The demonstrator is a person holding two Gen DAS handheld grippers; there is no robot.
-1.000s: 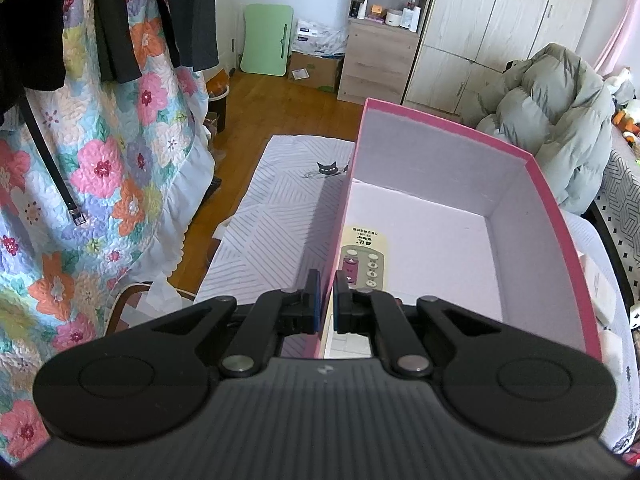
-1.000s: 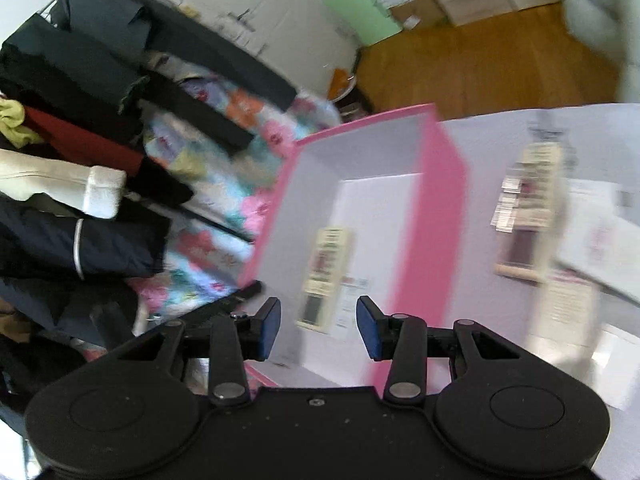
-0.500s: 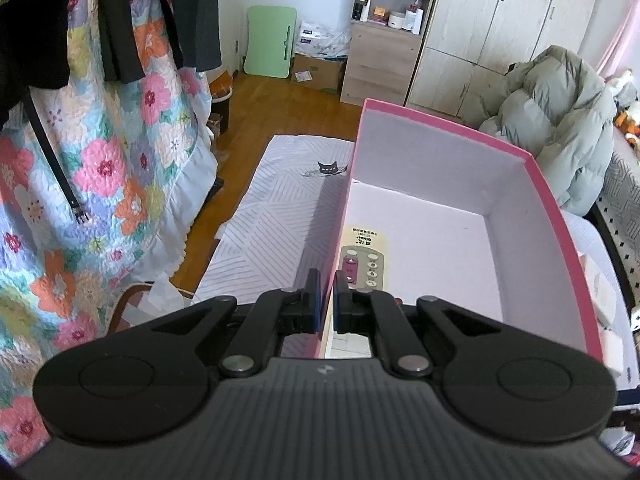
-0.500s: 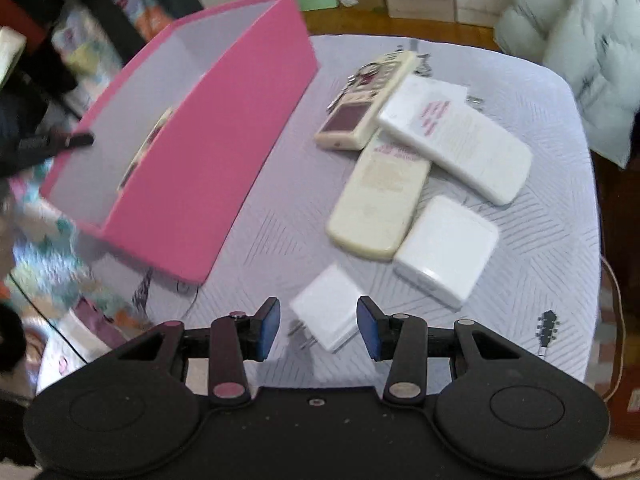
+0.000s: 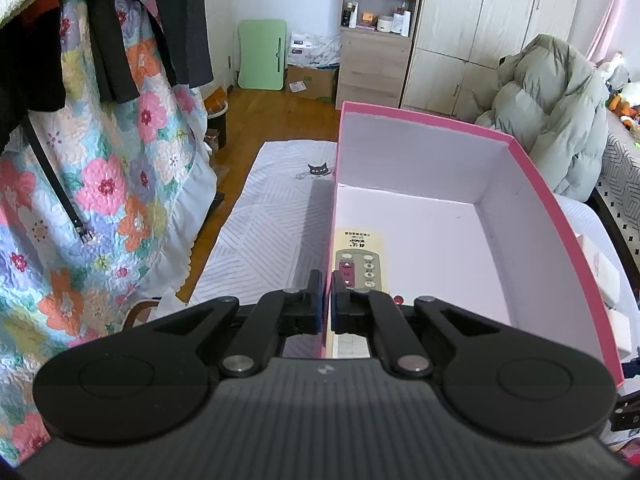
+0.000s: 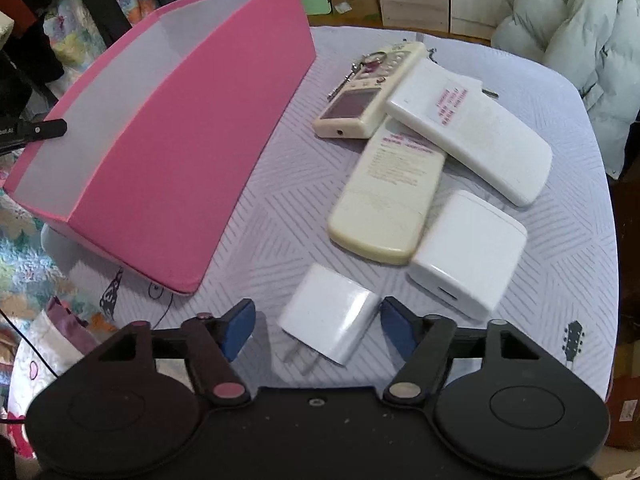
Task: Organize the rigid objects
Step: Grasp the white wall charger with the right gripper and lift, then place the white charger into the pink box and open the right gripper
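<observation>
My left gripper [image 5: 326,304] is shut on the near left wall of the pink box [image 5: 536,184], and one cream remote [image 5: 360,260] lies inside on the white floor. In the right wrist view the pink box [image 6: 180,152] stands at the left of the table. My right gripper [image 6: 317,314] hangs low over a white plug adapter [image 6: 328,316]. Its jaws are opening, with the adapter between them, and the left pad stands clear of it. Beyond lie a white power brick [image 6: 468,252], a cream remote [image 6: 388,200], a white remote [image 6: 472,128] and a screen remote [image 6: 360,100] with keys [image 6: 360,68].
The table wears a pale striped cloth [image 6: 280,220] with rounded edges. A floral quilt [image 5: 100,168] and dark clothes hang at the left. A grey puffer jacket [image 5: 560,100] lies behind the box. Wood floor, a shelf unit and wardrobes are beyond.
The right gripper swung from over the box to the loose items, sank toward the plug adapter and spread its jaws wider. The left gripper kept still, clamped on the box wall.
</observation>
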